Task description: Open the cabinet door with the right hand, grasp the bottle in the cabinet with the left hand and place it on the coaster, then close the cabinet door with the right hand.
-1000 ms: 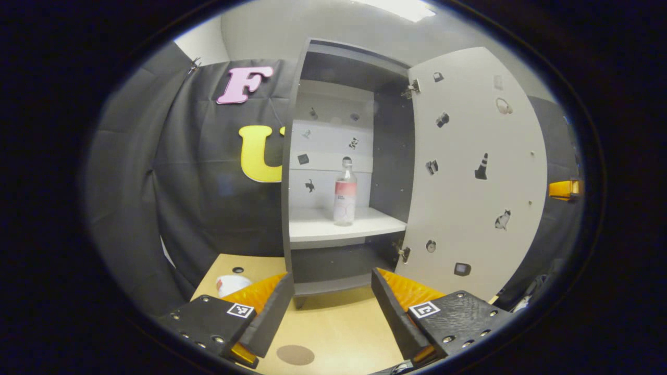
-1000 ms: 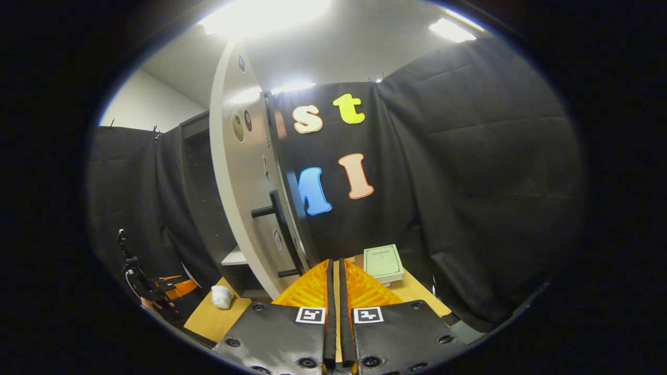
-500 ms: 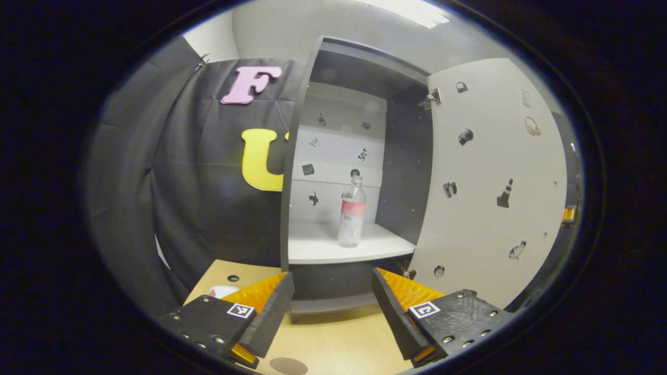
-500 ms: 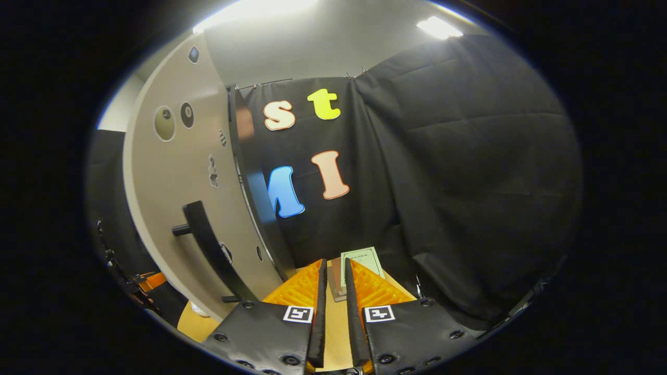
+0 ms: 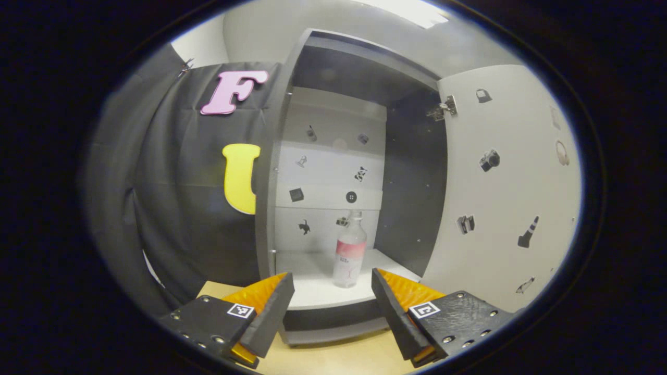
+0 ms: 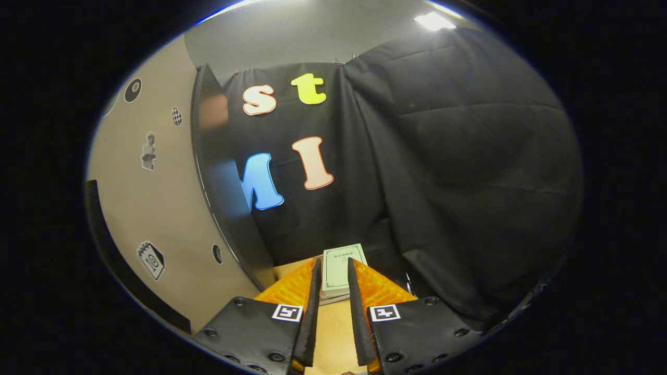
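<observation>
The bottle (image 5: 349, 256) stands upright on the white shelf (image 5: 312, 284) inside the open cabinet (image 5: 359, 67), untouched, framed between the spread fingers of the left claw (image 5: 331, 307). That claw is wide apart and holds nothing. A second ago it sat farther back, with the wooden surface (image 5: 333, 359) and a brown disc on it in plain sight below; half a second ago it had crept nearer; now the shelf edge lies just beyond its fingertips and the bottle looks larger and lower in the left gripper view. I judge the reach for the bottle is under way, with the closing of the fingers not yet begun.

The right claw (image 6: 332, 312) has its fingers a little apart, gripping nothing; a second ago they were pressed together beside the door's black handle. It has since let go and drawn off to the right. The cabinet door (image 6: 151, 219) stands swung wide at its left, so the opening step looks finished. Ahead of that claw a pale green booklet (image 6: 341, 266) lies on the surface near the black cloth.
</observation>
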The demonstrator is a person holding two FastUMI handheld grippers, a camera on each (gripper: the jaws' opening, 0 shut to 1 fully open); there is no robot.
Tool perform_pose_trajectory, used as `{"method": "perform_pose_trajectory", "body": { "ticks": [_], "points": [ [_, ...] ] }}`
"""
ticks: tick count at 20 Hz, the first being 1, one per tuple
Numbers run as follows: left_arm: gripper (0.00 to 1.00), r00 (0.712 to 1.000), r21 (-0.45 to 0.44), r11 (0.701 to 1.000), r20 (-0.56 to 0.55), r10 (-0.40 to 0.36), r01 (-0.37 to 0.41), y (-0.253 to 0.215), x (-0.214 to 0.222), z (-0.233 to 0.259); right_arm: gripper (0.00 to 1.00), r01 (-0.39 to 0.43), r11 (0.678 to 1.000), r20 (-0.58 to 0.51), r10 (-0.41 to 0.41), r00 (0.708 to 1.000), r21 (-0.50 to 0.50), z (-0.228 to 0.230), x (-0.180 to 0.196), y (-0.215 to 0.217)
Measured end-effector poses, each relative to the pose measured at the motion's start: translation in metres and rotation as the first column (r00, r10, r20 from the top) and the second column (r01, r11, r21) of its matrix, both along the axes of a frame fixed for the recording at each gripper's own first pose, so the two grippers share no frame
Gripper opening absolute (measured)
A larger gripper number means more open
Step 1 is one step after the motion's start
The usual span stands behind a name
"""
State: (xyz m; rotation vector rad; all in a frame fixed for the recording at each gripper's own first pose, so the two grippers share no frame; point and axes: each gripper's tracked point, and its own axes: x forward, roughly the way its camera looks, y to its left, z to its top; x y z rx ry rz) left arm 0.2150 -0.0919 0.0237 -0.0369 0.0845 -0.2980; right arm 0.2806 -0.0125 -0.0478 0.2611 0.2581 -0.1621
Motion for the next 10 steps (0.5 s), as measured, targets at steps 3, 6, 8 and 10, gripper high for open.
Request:
{"method": "perform_pose_trajectory", "body": {
  "ticks": [3, 6, 8, 10],
  "points": [
    [0.92, 1.000, -0.013, 1.000, 0.005, -0.026, 0.026, -0.020, 0.027, 0.004, 0.59, -0.021, 1.000, 0.004, 0.021, 1.000, -0.003, 0.000, 0.023, 0.000],
    [0.89, 0.999, 0.013, 0.999, 0.012, -0.045, 0.045, -0.039, 0.049, 0.003, 0.96, 0.005, 0.999, -0.014, -0.005, 1.000, -0.044, -0.005, 0.034, -0.012],
    [0.89, 0.999, 0.025, 0.998, 0.009, -0.054, 0.053, -0.051, 0.062, -0.001, 0.94, 0.029, 0.999, -0.013, -0.030, 0.999, -0.040, -0.009, 0.039, -0.018],
    [0.89, 0.999, 0.039, 0.998, -0.010, -0.048, 0.049, -0.057, 0.079, -0.012, 0.98, 0.056, 0.998, -0.007, -0.057, 0.998, -0.011, -0.011, 0.042, -0.025]
  ]
}}
